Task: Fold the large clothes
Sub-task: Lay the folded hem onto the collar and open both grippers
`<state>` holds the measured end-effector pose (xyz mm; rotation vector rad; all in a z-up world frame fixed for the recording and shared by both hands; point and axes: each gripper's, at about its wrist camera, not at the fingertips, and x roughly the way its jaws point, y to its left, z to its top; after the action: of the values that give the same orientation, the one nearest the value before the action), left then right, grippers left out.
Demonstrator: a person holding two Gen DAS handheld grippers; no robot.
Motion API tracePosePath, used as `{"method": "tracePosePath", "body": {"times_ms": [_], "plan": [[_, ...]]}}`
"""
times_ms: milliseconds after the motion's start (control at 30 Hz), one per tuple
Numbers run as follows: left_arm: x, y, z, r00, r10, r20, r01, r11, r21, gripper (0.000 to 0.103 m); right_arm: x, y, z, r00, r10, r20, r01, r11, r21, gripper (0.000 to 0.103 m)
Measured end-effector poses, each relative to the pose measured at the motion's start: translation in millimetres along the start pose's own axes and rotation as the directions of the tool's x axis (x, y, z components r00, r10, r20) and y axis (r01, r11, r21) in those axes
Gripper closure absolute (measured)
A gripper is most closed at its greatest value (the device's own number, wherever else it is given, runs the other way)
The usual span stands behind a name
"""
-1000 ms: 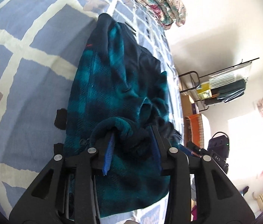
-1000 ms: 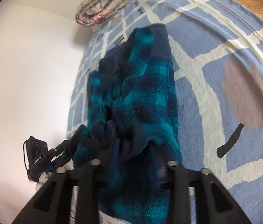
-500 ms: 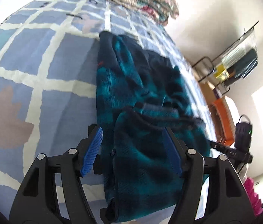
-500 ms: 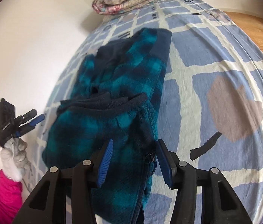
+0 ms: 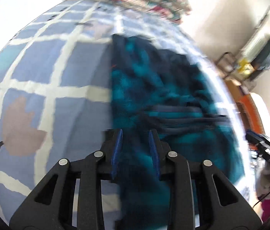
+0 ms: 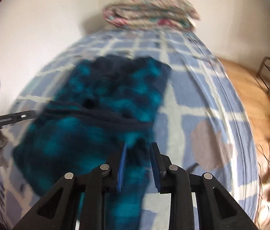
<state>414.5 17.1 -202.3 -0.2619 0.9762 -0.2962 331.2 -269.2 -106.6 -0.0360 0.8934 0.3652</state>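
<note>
Teal plaid fleece [image 5: 144, 88] half-folded on bed [image 5: 39, 67] | left tongs [image 5: 135, 149], right tongs [image 6: 137, 161] closing over near hem, not yet pinching | next: grip, fold over.

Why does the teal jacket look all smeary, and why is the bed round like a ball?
Left wrist view: the teal plaid jacket and folded quilt are streaked by motion blur, and the window side on the right is washed out white. Right wrist view: same smear on the jacket. In both, the fisheye lens bulges the checked bedspread, while each camera's own gripper looks sharp.
</note>
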Motion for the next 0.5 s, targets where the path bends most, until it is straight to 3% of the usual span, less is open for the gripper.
{"method": "tracePosePath", "body": {"times_ms": [133,233,367,400,500], "plan": [[-5,-36,-11,0.992,-0.122,-0.023,0.124,0.987,0.099,0.073,5,48,3,0.996,0.088,-0.008,-0.088,0.985,-0.151,0.08],[22,-41,-15,0.994,-0.079,-0.07,0.086,0.99,0.112,0.073,37,58,-3,0.996,0.05,-0.078,-0.063,0.984,-0.166,0.079],[63,-25,-27,0.989,-0.036,-0.143,0.049,0.995,0.082,0.073,77,44,-25,0.978,0.074,-0.196,-0.093,0.992,-0.087,0.079],[62,-24,-28,0.992,-0.044,-0.122,0.056,0.994,0.099,0.073,80,42,-29,0.978,0.088,-0.189,-0.103,0.992,-0.076,0.079],[55,-29,-20,0.986,-0.053,-0.157,0.075,0.988,0.134,0.073,74,41,-22,0.971,0.121,-0.206,-0.14,0.987,-0.079,0.078]]}}
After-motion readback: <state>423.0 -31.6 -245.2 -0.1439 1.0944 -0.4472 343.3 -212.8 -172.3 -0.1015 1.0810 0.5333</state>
